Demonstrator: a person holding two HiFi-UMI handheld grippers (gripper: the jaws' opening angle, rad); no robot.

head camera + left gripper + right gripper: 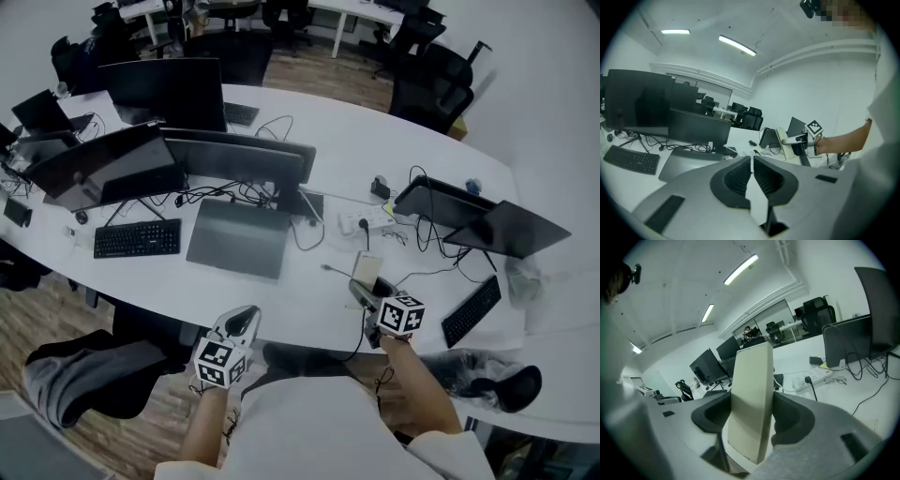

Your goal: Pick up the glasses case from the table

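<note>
Nearest, the left tool (752, 176) is seen with its ribbed dark pads drawn together to a thin slit and nothing between them; in the head view it (242, 321) is held just off the near edge of the long white curved surface (328, 141). The right tool (751, 420) is closed on the pale beige, flat, smooth-sided glasses case (751, 404), which is gripped on its broad faces, stands nearly upright and is held clear above the surface. The case is shut, so what it contains cannot be told, and its lower end is hidden between the pads. From above, the case (366, 270) is partly covered by the right tool (367, 298). Beyond, a closed matte grey laptop (236, 239) and a flat black keyboard (137, 238) lie on the surface, with a white power strip (370, 221) and thin-rimmed spectacles (837, 380) near it. Farther off, glossy black monitors (239, 159) are ranged amid tangled cables, and dark office chairs (427, 80) are only dimly made out.
</note>
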